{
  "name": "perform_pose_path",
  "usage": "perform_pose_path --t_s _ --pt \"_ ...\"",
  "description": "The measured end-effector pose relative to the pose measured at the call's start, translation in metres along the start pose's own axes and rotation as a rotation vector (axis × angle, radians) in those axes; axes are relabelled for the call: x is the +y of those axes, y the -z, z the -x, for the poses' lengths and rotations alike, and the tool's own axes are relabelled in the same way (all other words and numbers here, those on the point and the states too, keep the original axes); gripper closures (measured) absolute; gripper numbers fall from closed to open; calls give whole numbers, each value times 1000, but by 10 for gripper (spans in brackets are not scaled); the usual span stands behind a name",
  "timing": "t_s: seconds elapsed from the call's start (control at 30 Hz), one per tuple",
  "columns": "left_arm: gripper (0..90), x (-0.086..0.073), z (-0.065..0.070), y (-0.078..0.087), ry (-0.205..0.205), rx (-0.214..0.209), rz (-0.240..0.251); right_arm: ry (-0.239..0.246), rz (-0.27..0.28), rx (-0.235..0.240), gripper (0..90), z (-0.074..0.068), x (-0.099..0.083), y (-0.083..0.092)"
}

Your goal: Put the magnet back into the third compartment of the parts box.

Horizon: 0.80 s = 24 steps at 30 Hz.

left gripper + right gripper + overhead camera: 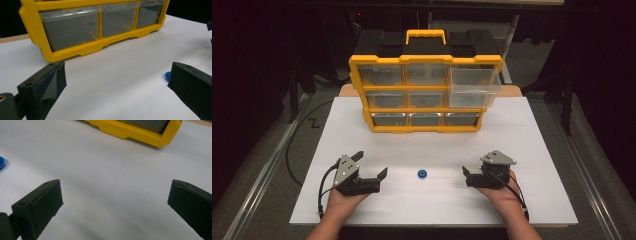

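High view: top-right drawer (pixel 474 85) of the yellow organizer (pixel 426 92) protrudes. Blue disc (pixel 422 174) lies near the board's (pixel 532 150) front edge, between left gripper (pixel 371 165) and right gripper (pixel 465 176); both spread wide, holding nothing.

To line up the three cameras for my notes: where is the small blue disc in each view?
High view: the blue disc lies on the white board, midway between the two grippers.
Left gripper view: at the right, half hidden behind the right-hand jaw.
Right gripper view: cut by the left edge.
Shared landmark: the yellow drawer cabinet.
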<state>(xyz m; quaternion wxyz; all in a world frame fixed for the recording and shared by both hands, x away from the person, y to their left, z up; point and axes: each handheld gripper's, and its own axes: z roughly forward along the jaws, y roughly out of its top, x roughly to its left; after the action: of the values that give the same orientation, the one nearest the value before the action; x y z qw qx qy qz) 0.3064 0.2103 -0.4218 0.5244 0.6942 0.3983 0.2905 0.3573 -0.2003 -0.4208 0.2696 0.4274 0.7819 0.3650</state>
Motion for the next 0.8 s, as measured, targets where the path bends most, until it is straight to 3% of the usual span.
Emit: perform_pose_path --t_s 0.4,0.6,0.73,0.8 --pt "15 0 0 -3 7 1 5 4 -60 37 19 5 4 -1" --pt "15 0 1 -2 13 -1 2 38 -99 51 17 3 4 -1" --pt "16 0 0 -1 8 1 6 24 -125 68 16 4 5 -1" --pt "16 0 1 -1 3 0 6 45 -140 62 14 3 5 -1"
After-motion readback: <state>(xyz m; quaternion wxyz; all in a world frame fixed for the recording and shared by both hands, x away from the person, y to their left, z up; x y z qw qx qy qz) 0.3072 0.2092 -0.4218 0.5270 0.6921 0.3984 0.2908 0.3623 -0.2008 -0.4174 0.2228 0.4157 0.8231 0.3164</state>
